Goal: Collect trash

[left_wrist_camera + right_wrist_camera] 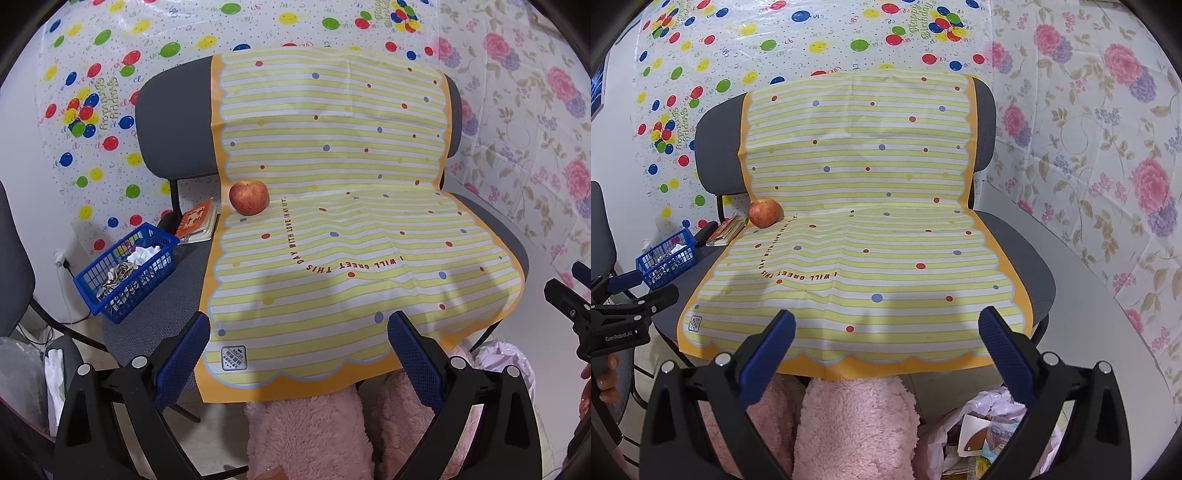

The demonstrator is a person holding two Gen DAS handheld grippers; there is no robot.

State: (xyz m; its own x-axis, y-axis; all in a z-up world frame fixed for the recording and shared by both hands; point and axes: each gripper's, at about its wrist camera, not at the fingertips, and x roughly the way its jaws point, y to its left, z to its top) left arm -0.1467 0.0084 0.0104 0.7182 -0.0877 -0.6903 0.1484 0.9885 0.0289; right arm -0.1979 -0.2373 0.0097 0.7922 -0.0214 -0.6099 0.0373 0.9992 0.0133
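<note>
Both tools idle, jaws apart: left tool (299, 339), right tool (886, 336); trash sits in blue basket (125, 271) on seat left of striped mat (332, 221); approach basket rim squarely, avoid apple (249, 196).

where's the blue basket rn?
Blue basket sits on the chair seat left of the striped cloth, near the notebook; in both views it's at left.

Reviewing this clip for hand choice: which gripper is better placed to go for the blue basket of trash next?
Left, probably. The blue basket sits at the chair's left edge, nearer the open left gripper. In the right wrist view, the basket lies far left of the open right gripper.
</note>
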